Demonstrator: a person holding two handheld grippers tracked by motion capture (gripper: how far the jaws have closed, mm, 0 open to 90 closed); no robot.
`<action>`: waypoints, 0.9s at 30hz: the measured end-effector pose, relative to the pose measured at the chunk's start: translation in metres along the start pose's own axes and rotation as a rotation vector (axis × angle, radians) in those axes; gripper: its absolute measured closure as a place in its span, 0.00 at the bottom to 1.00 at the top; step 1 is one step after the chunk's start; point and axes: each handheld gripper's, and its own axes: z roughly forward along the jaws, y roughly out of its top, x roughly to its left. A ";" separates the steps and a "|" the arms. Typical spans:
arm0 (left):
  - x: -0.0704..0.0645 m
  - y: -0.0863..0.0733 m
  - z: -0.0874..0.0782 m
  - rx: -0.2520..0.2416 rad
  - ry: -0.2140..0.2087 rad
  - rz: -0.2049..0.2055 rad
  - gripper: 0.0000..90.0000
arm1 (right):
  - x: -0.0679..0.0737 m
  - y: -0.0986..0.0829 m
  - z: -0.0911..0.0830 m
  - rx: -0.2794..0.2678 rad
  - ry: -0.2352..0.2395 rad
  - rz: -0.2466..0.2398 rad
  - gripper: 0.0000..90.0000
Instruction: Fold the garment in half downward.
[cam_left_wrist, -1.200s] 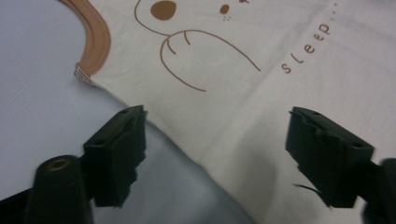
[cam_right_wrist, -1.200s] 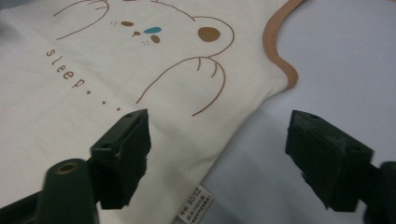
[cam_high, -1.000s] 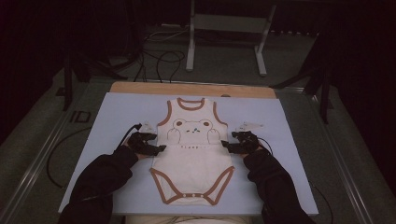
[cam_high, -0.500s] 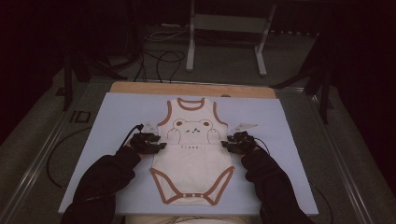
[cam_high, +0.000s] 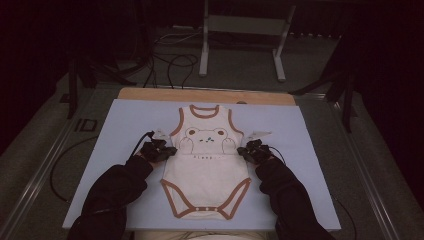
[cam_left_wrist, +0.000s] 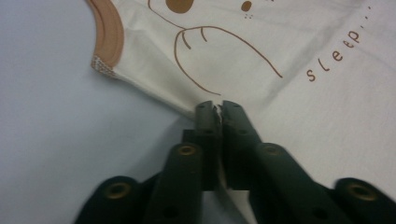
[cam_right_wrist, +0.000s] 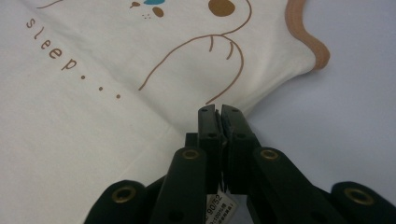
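Observation:
A cream baby bodysuit (cam_high: 206, 165) with brown trim and a bear print lies flat, face up, on the pale blue mat (cam_high: 125, 125). My left gripper (cam_high: 167, 152) is shut on the bodysuit's left side seam just below the armhole; the left gripper view shows the cream fabric (cam_left_wrist: 261, 60) pinched between the jaws of the left gripper (cam_left_wrist: 215, 108). My right gripper (cam_high: 245, 151) is shut on the opposite side seam, and in the right gripper view the right gripper (cam_right_wrist: 218, 111) has the bodysuit (cam_right_wrist: 93, 116) edge nipped between its tips, with a size label (cam_right_wrist: 219, 206) below.
The mat lies on a wooden table (cam_high: 200, 94) with a metal rail frame (cam_high: 45, 165) at its sides. A white stand (cam_high: 240, 30) and loose cables (cam_high: 170, 60) are on the floor beyond. Cables trail from both grippers across the mat.
Both grippers have slid inward to the bodysuit's side seams and have taken hold of the fabric.

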 end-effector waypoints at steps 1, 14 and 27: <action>0.000 0.000 0.000 0.002 0.003 0.000 0.99 | 0.000 0.000 0.000 -0.001 0.000 0.000 0.98; 0.000 0.004 -0.012 -0.031 -0.005 -0.008 1.00 | 0.000 0.004 -0.013 -0.052 0.006 -0.016 0.99; 0.002 0.004 -0.026 -0.049 -0.027 -0.015 1.00 | 0.003 0.008 -0.028 -0.087 0.018 -0.025 1.00</action>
